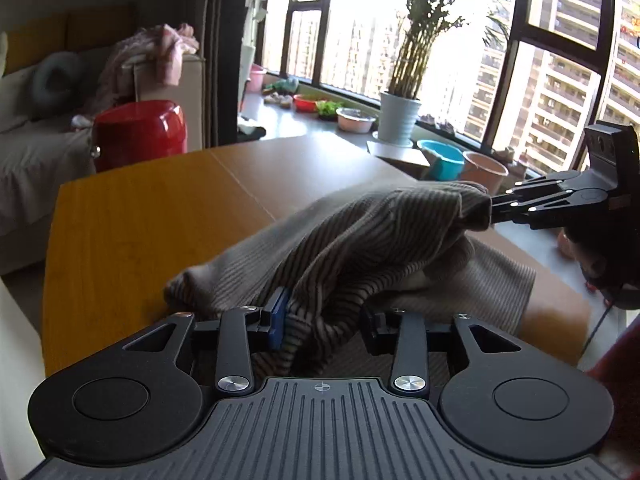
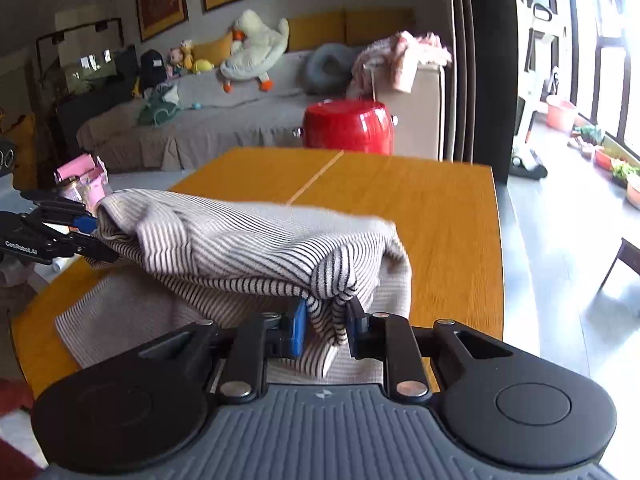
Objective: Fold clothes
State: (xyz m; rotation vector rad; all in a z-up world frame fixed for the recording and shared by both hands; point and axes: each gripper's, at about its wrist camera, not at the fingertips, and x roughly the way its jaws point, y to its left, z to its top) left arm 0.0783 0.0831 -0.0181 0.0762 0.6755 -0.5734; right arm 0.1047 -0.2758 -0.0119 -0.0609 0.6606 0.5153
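Left wrist view: left gripper (image 1: pixel 322 326) sits low in frame, its two fingers closed on a bunched fold of the striped garment (image 1: pixel 340 236), blue pad (image 1: pixel 279 318) pressed to the cloth on one side, black finger on the other. The garment is beige with thin dark stripes. It is lifted in a hump between the two tools, while its lower layer lies flat on the wooden table (image 1: pixel 132 232). Across the frame, the right gripper (image 1: pixel 494 206) comes in from the right edge, its fingers pinched on the far end of the cloth. No writing is legible in this view. Beyond the table stand a red stool (image 1: pixel 140 132), a potted plant (image 1: pixel 400 116) and several plastic basins on the window ledge.

Right wrist view: the right gripper (image 2: pixel 326 326) is clamped on a gathered corner of the striped garment (image 2: pixel 240 248), cloth filling the gap between the blue pads. The raised fold spans toward the left gripper (image 2: pixel 94 240) at the left edge, which grips the opposite end. White lettering on that tool's body reads roughly "GenRobot.AI"; the characters are small and partly blurred. The garment's flat part rests on the wooden table (image 2: pixel 440 216) at its near-left side. Behind are the red stool (image 2: pixel 348 126), a grey-covered sofa (image 2: pixel 224 128) with a white plush duck (image 2: pixel 256 50), and framed pictures whose content cannot be read.
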